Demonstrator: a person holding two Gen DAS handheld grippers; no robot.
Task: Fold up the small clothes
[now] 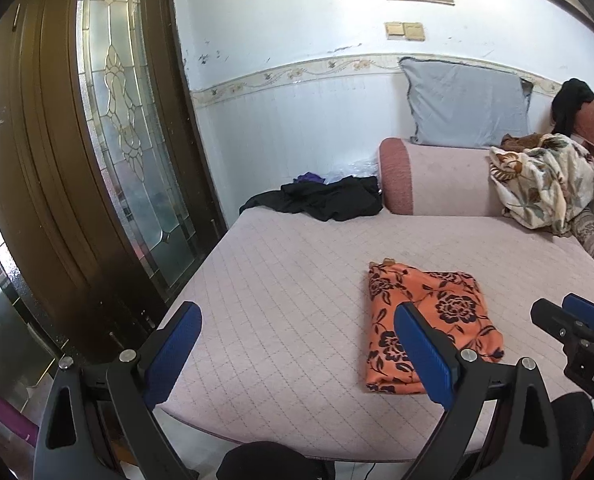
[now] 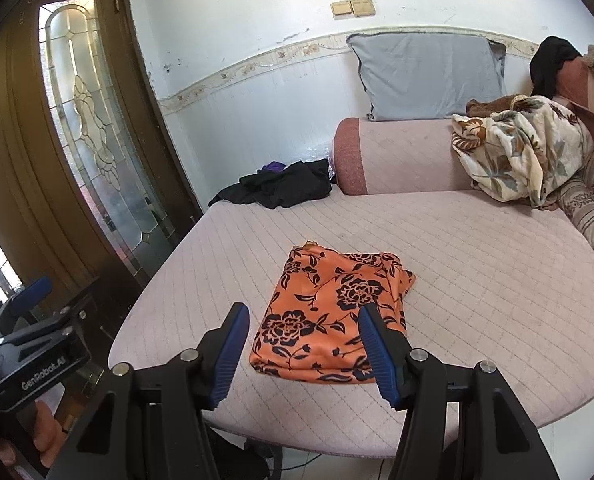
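An orange garment with black flowers (image 1: 429, 320) lies folded into a rough rectangle on the pink quilted sofa seat (image 1: 289, 280); it also shows in the right wrist view (image 2: 329, 312). My left gripper (image 1: 297, 344) is open and empty, held above the seat's front edge, left of the garment. My right gripper (image 2: 303, 344) is open and empty, just in front of the garment's near edge. Each gripper shows at the edge of the other's view: the right one (image 1: 577, 320), the left one (image 2: 29, 304).
A pile of black and purple clothes (image 1: 321, 196) lies at the seat's far left corner. A floral blanket (image 1: 545, 180) and a grey pillow (image 1: 465, 104) rest on the sofa arm at the back. A wooden door with leaded glass (image 1: 121, 120) stands close on the left.
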